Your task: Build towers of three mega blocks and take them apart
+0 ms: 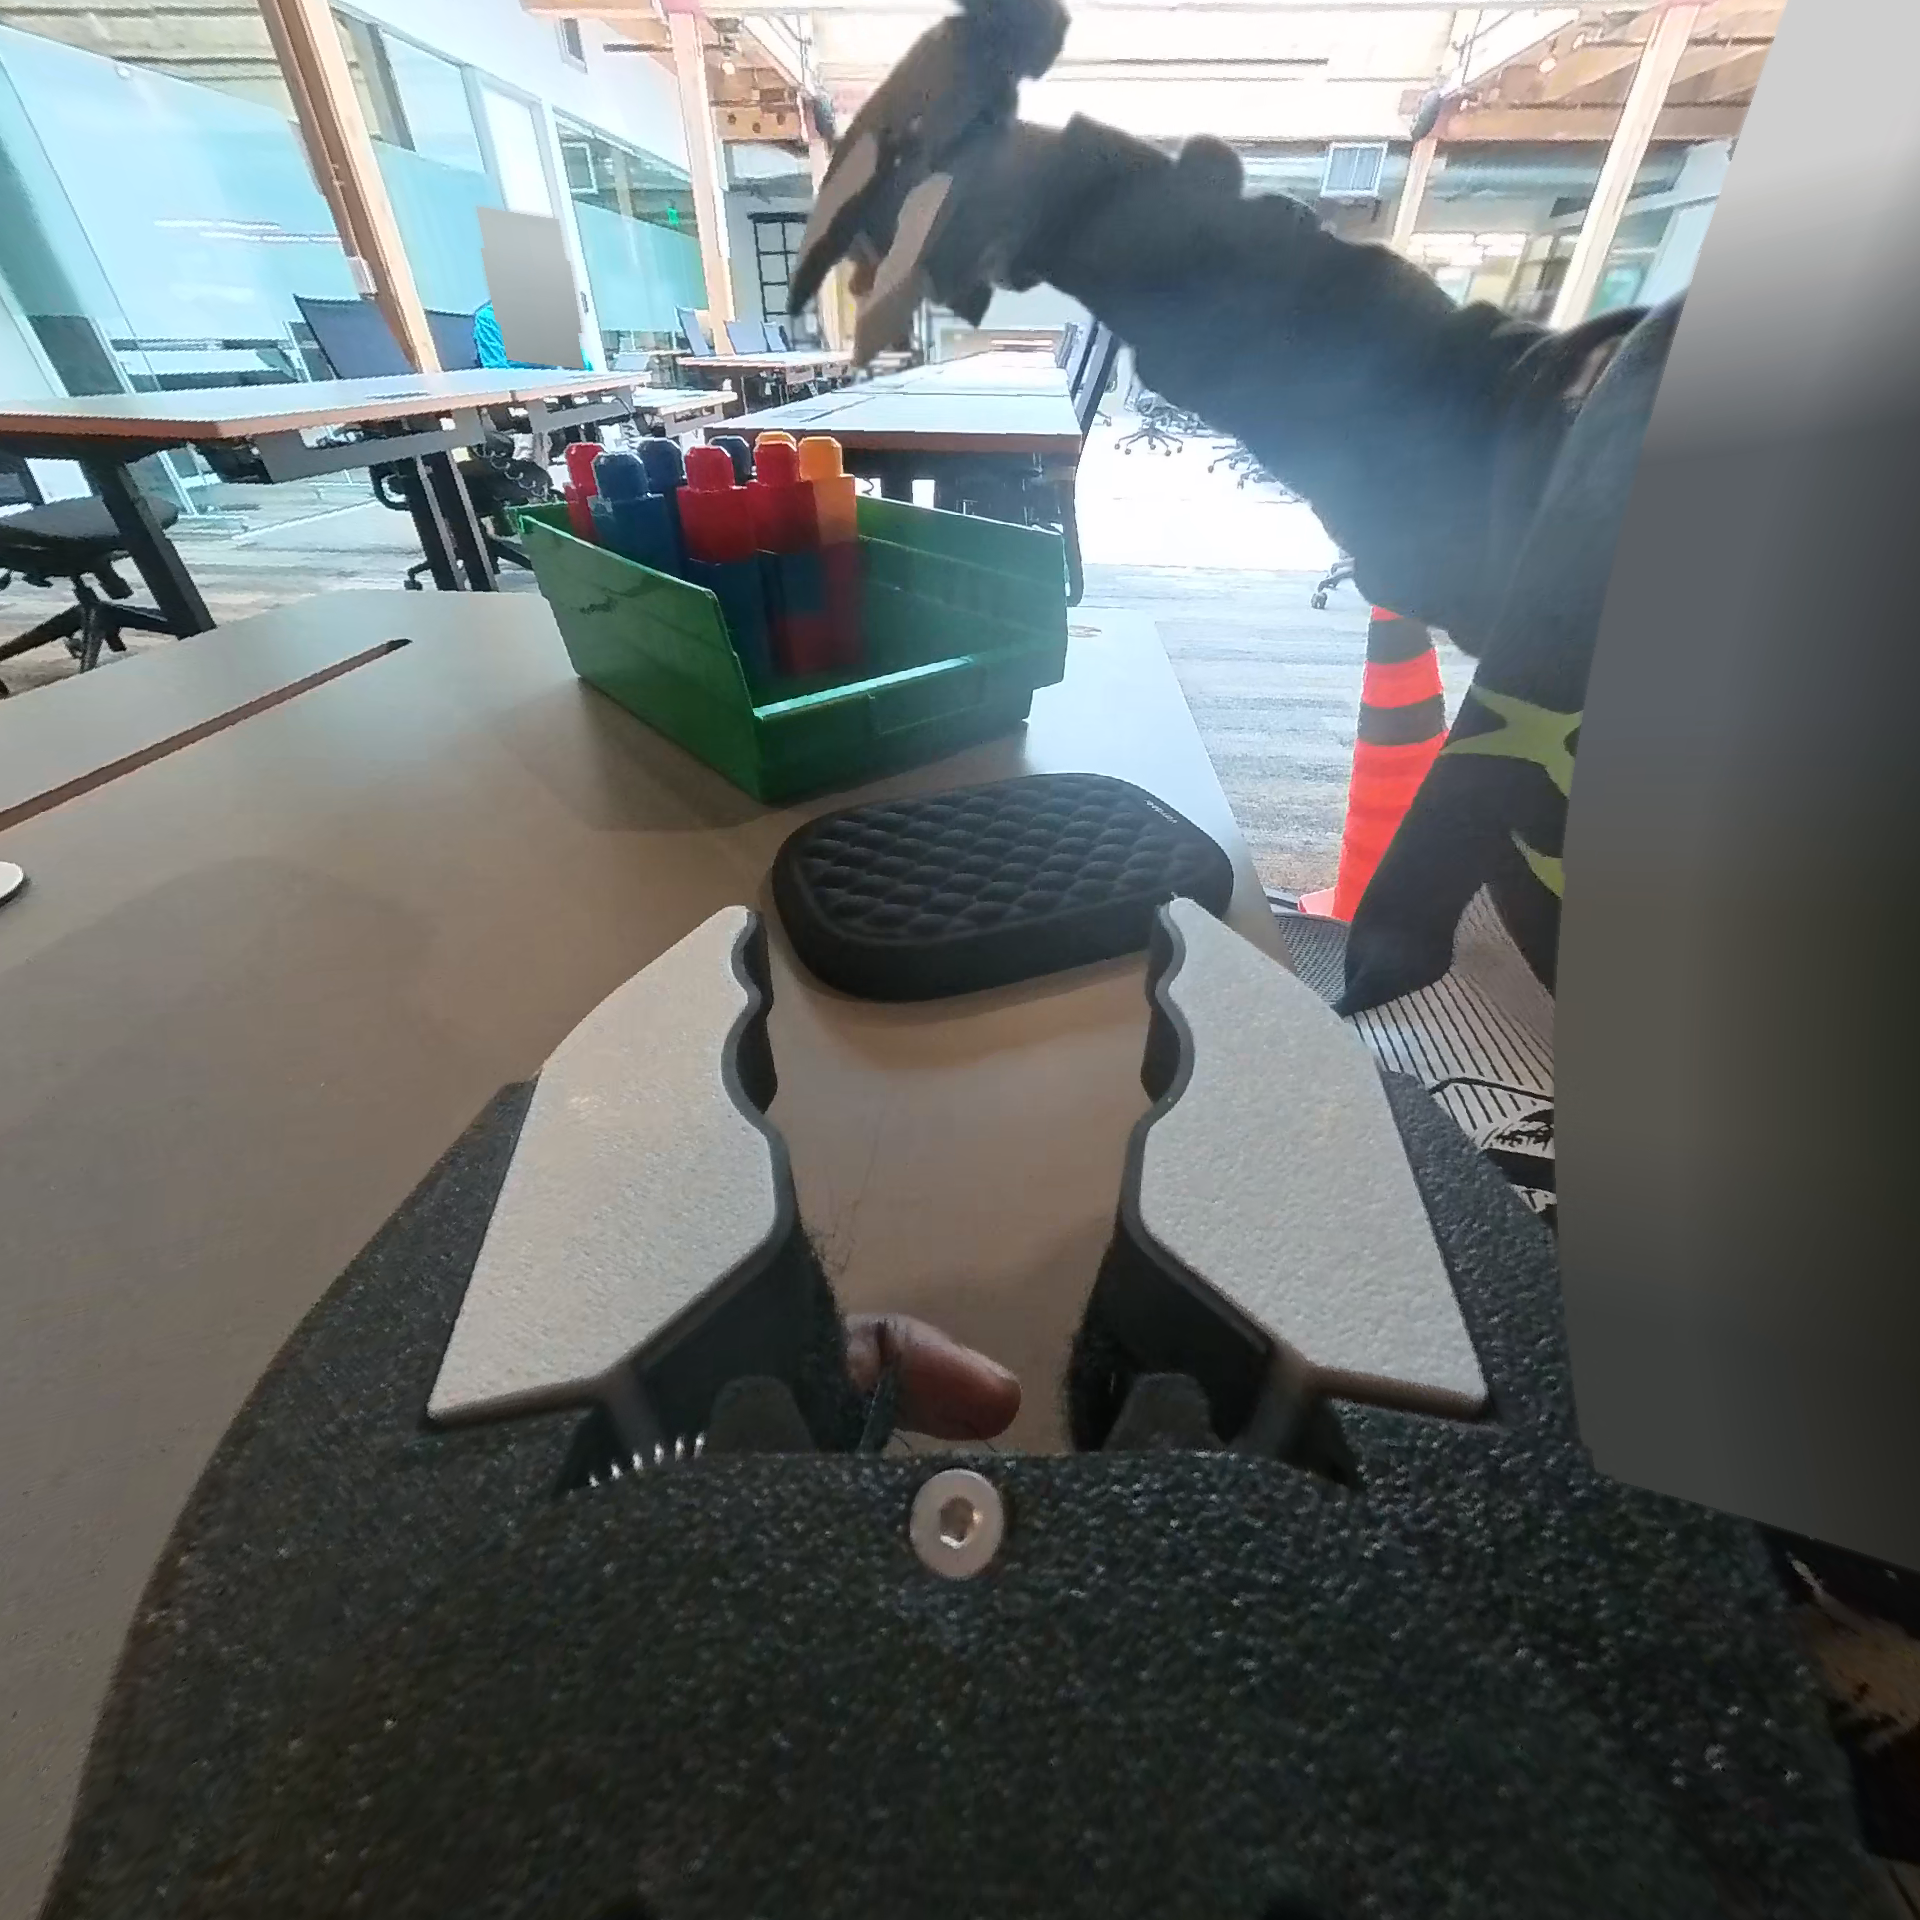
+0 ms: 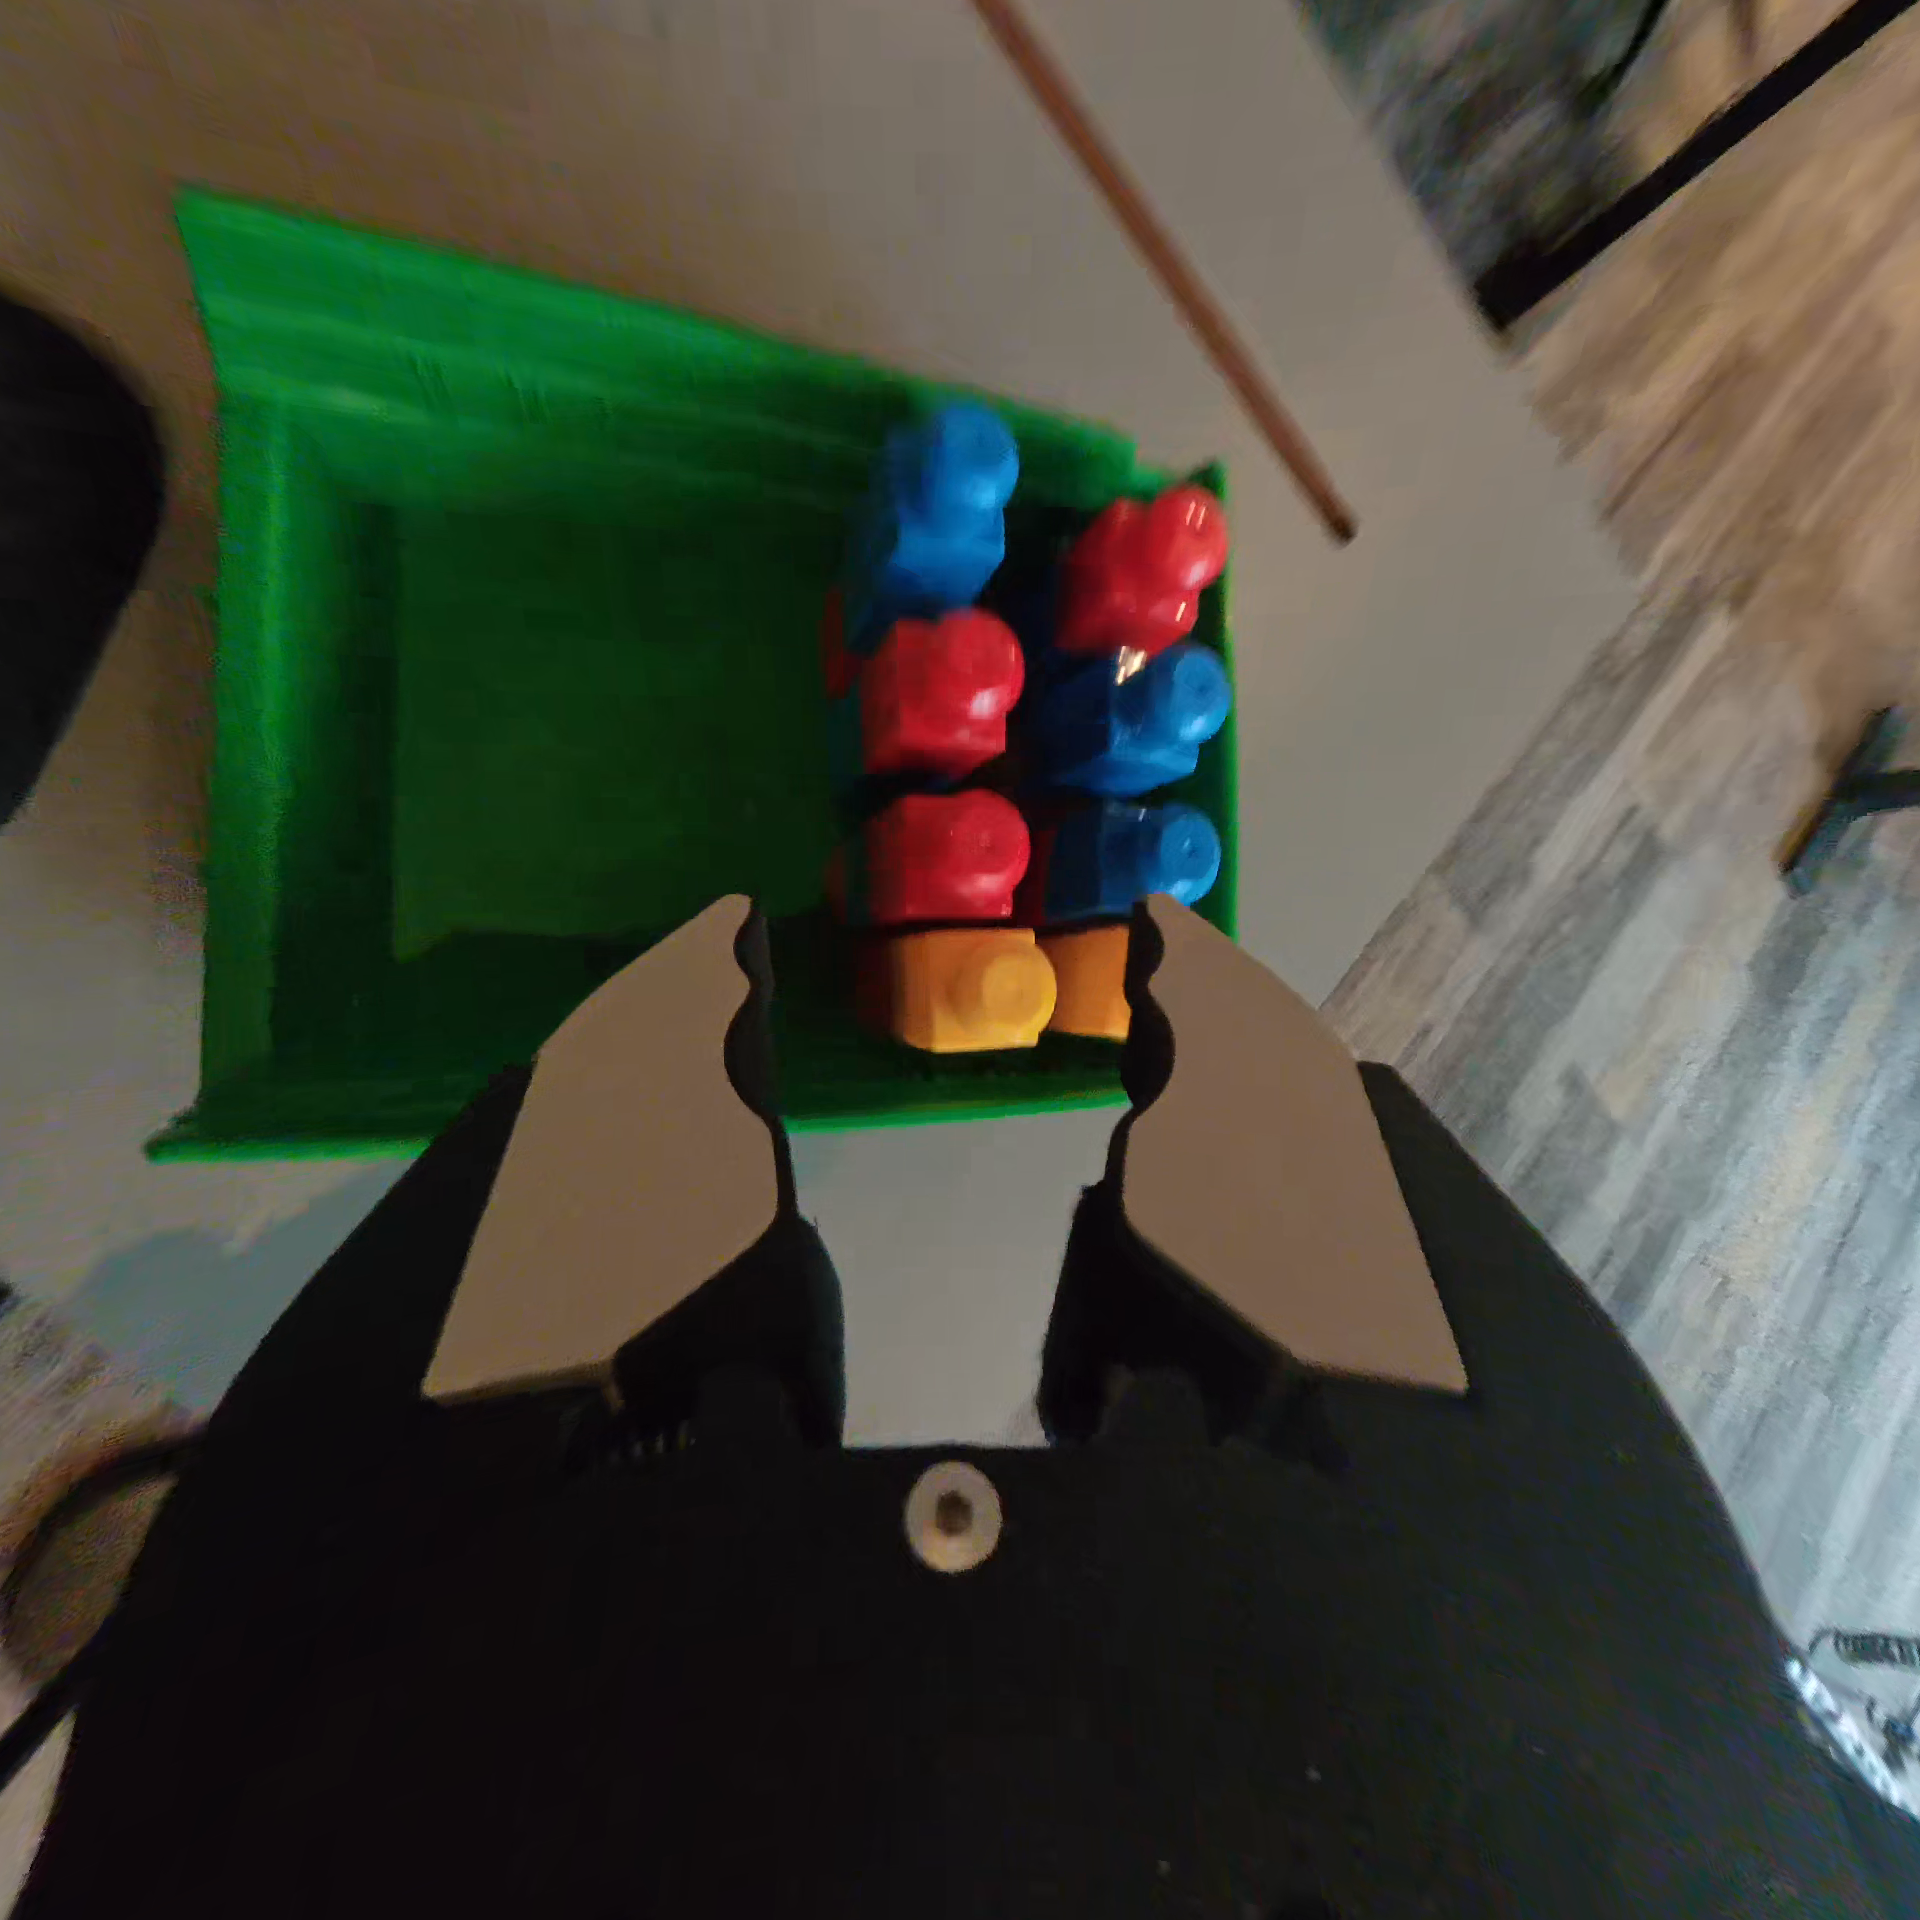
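Note:
A green bin (image 1: pixel 914 717) stands on the grey table and holds several upright towers of red, blue and orange mega blocks (image 1: pixel 727 520). My left gripper (image 1: pixel 961 925) is open and empty, low over the table, short of a black pad. My right gripper (image 2: pixel 945 914) is open and empty, high above the bin and looking down on it. In the right wrist view the towers (image 2: pixel 940 691) fill the bin's (image 2: pixel 312 727) right side, with two orange-topped towers (image 2: pixel 966 987) nearest the fingertips. The right gripper also shows in the left wrist view (image 1: pixel 883 239), blurred, above the bin.
A black quilted pad (image 1: pixel 997 883) lies on the table (image 1: pixel 312 935) between my left gripper and the bin. An orange traffic cone (image 1: pixel 1387 769) stands on the floor past the table's right edge. Desks and office chairs stand behind. A slot (image 2: pixel 1164 260) runs across the table top.

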{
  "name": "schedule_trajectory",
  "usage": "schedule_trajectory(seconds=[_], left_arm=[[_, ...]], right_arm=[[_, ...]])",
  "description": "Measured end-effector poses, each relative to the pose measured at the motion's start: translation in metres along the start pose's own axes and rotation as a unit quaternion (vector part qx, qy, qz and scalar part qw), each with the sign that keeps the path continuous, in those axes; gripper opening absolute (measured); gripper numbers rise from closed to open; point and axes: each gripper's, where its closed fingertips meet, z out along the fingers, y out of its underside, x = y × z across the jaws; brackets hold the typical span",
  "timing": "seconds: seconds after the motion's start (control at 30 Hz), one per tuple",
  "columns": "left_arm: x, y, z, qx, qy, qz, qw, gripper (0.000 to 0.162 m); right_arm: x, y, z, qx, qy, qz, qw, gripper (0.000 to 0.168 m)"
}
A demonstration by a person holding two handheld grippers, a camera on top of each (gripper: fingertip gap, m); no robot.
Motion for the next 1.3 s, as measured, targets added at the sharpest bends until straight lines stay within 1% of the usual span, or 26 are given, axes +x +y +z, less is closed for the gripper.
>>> schedule_trajectory(seconds=[0.07, 0.17, 0.23, 0.27, 0.37, 0.4, 0.5, 0.6, 0.63, 0.7, 0.8, 0.87, 0.9, 1.03, 1.1, 1.23, 1.3], left_arm=[[0.000, 0.000, 0.000, -0.001, -0.001, 0.000, 1.000, 0.069], [0.000, 0.000, 0.001, -0.002, -0.003, 0.001, 1.000, 0.069], [0.000, 0.001, 0.001, -0.002, -0.004, 0.002, 1.000, 0.069], [0.000, 0.001, 0.001, -0.002, -0.004, 0.003, 1.000, 0.069], [0.000, 0.001, 0.001, -0.003, -0.006, 0.004, 1.000, 0.068], [-0.001, 0.001, 0.001, -0.003, -0.006, 0.004, 1.000, 0.068], [-0.001, 0.001, 0.001, -0.003, -0.006, -0.001, 1.000, 0.069], [-0.002, -0.001, 0.001, 0.002, -0.007, -0.006, 1.000, 0.070], [-0.003, -0.003, 0.000, 0.004, -0.010, -0.007, 1.000, 0.071], [-0.009, -0.006, 0.002, 0.007, -0.026, -0.005, 1.000, 0.074], [-0.023, -0.016, 0.013, -0.007, -0.074, 0.004, 0.997, 0.087], [-0.038, -0.027, 0.026, -0.016, -0.115, -0.005, 0.993, 0.097], [-0.045, -0.035, 0.034, -0.015, -0.134, -0.011, 0.991, 0.100], [-0.073, -0.058, 0.074, -0.001, -0.191, -0.025, 0.981, 0.108], [-0.086, -0.064, 0.095, 0.002, -0.215, -0.015, 0.977, 0.108], [-0.106, -0.067, 0.134, -0.001, -0.229, 0.002, 0.973, 0.108], [-0.119, -0.067, 0.148, -0.007, -0.238, 0.010, 0.971, 0.104]], right_arm=[[-0.008, -0.020, -0.015, 0.067, 0.032, -0.002, 0.997, 0.068], [-0.033, -0.051, -0.039, 0.184, 0.054, 0.001, 0.981, 0.082], [-0.055, -0.069, -0.055, 0.267, 0.059, 0.004, 0.962, 0.099], [-0.065, -0.074, -0.061, 0.298, 0.061, 0.010, 0.952, 0.110], [-0.083, -0.077, -0.071, 0.345, 0.093, 0.056, 0.932, 0.146], [-0.086, -0.073, -0.072, 0.347, 0.112, 0.074, 0.928, 0.147], [-0.086, -0.053, -0.076, 0.345, 0.178, 0.130, 0.912, 0.147], [-0.092, -0.029, -0.080, 0.338, 0.216, 0.177, 0.899, 0.147], [-0.094, -0.020, -0.080, 0.336, 0.224, 0.192, 0.894, 0.147], [-0.099, -0.001, -0.078, 0.330, 0.232, 0.238, 0.883, 0.141], [-0.107, 0.017, -0.074, 0.327, 0.224, 0.284, 0.873, 0.130], [-0.109, 0.022, -0.073, 0.321, 0.223, 0.315, 0.865, 0.124], [-0.113, 0.023, -0.071, 0.316, 0.220, 0.323, 0.864, 0.124], [-0.131, 0.037, -0.056, 0.311, 0.238, 0.358, 0.848, 0.121], [-0.136, 0.047, -0.043, 0.290, 0.246, 0.366, 0.849, 0.121], [-0.136, 0.062, -0.022, 0.224, 0.251, 0.366, 0.868, 0.120], [-0.136, 0.062, -0.017, 0.216, 0.250, 0.363, 0.871, 0.118]])
